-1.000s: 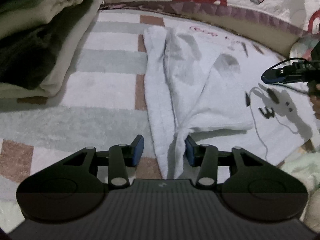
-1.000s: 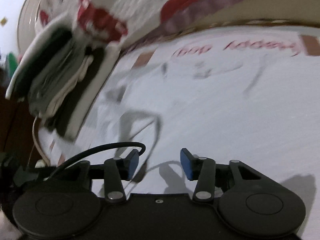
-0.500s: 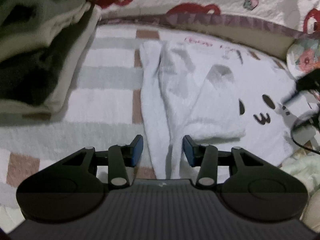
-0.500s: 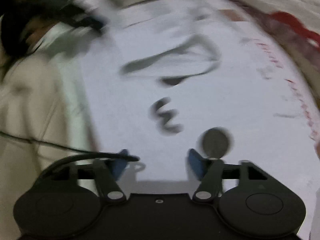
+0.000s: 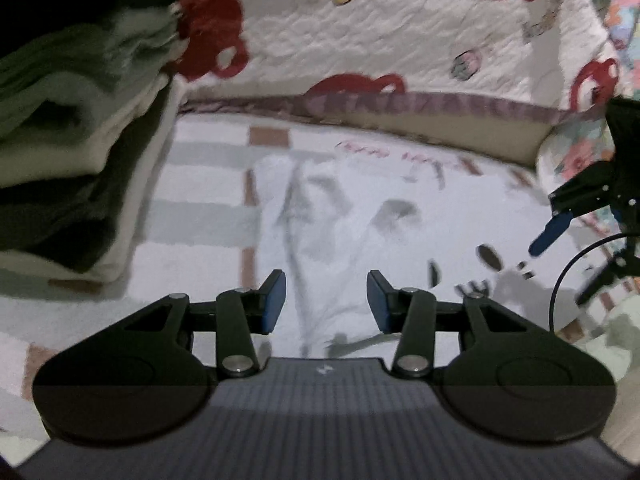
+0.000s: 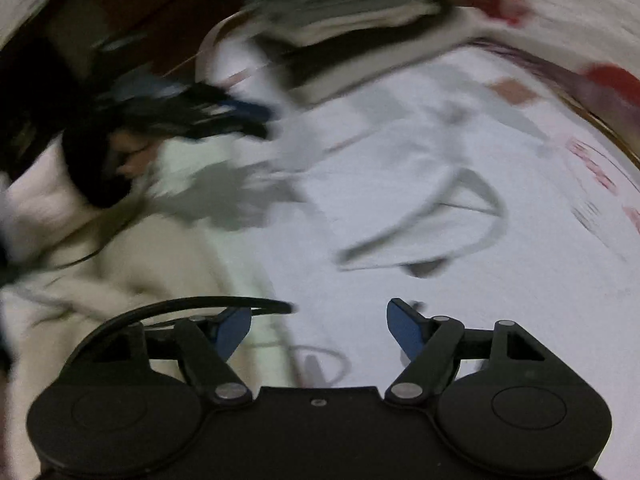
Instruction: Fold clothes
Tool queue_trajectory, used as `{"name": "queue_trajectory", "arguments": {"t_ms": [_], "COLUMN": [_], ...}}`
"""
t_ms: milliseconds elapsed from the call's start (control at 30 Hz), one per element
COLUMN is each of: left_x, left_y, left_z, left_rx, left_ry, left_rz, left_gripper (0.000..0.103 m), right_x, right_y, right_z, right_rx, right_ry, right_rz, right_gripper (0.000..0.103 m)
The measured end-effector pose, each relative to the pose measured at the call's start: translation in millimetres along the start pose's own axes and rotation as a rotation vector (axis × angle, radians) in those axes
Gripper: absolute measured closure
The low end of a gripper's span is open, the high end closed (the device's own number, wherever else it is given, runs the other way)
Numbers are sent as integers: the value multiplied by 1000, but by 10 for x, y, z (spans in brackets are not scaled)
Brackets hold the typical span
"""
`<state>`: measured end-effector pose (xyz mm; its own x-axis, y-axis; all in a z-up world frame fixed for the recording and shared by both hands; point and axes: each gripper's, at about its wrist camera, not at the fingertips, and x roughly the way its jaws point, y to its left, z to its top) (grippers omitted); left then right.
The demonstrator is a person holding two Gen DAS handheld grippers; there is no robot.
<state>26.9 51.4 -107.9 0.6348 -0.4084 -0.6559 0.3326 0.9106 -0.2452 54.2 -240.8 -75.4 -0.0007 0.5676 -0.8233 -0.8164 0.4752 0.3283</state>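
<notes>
The left hand-held gripper [image 5: 326, 298] hovers with its jaws apart and empty above the white garment [image 5: 344, 216] spread flat on the striped blanket [image 5: 208, 216]; the right hand-held gripper [image 6: 318, 330] hangs wide and empty over the garment's printed face; a stack of folded clothes [image 5: 76, 152] sits beside it.

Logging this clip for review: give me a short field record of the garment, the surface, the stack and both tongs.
garment: white garment with a cartoon face print, lying partly folded and creased
surface: checked blanket under it
stack: folded clothes piled left of it in the left wrist view
left tongs: open, over the garment's near edge, no cloth pinched
right tongs: open wide, nothing between them, above the garment
image quality: right wrist view heavily blurred
</notes>
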Motion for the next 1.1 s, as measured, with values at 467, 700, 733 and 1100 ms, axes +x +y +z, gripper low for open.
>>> {"name": "queue_trajectory", "arguments": {"t_ms": [467, 700, 733, 1100], "left_x": [276, 531, 579, 1278], "left_y": [-122, -95, -62, 163], "left_z": [-129, -129, -100, 565], "left_rx": [0, -27, -27, 28], "left_ry": [0, 22, 34, 52], "left_rz": [56, 95, 100, 76], "left_gripper": [59, 60, 61, 59], "right_x": [657, 231, 265, 846], "right_y": [-620, -1112, -1106, -931], "right_z": [-278, -343, -342, 95], "right_rx": [-172, 597, 614, 291], "right_ry": [353, -330, -361, -344], "right_rz": [-777, -543, -519, -465], "right_gripper": [27, 99, 99, 60]}}
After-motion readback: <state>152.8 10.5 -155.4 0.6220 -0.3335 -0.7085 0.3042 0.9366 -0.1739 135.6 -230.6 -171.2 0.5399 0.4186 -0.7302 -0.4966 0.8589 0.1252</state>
